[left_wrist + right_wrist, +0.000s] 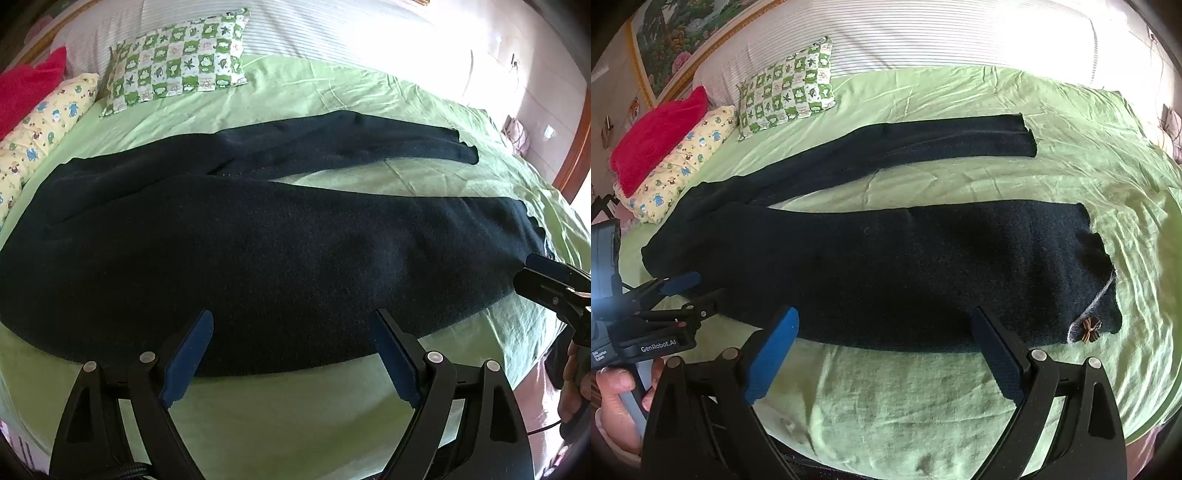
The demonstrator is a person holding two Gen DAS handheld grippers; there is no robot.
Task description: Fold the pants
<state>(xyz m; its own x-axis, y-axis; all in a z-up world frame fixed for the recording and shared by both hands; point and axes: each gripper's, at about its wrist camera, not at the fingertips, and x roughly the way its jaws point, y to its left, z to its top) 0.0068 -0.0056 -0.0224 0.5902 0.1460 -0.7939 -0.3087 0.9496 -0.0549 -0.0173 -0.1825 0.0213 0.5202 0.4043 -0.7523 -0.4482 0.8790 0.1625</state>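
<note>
Dark navy pants (258, 240) lie flat on the green bed sheet (295, 406), legs spread in a V towards the right; they also show in the right wrist view (905, 266). The near leg's cuff carries a small brown bow (1089, 328). My left gripper (291, 325) is open, its blue pads just above the near edge of the pants by the waist end. My right gripper (886, 325) is open over the near leg's lower edge. The right gripper also shows at the cuff in the left wrist view (532, 266); the left gripper shows in the right wrist view (698, 288).
A green checked frog pillow (786, 88), a yellow patterned pillow (676, 162) and a red cushion (657, 136) lie at the head of the bed. A striped white cover (923, 40) runs along the far side. The bed's near edge is close under the grippers.
</note>
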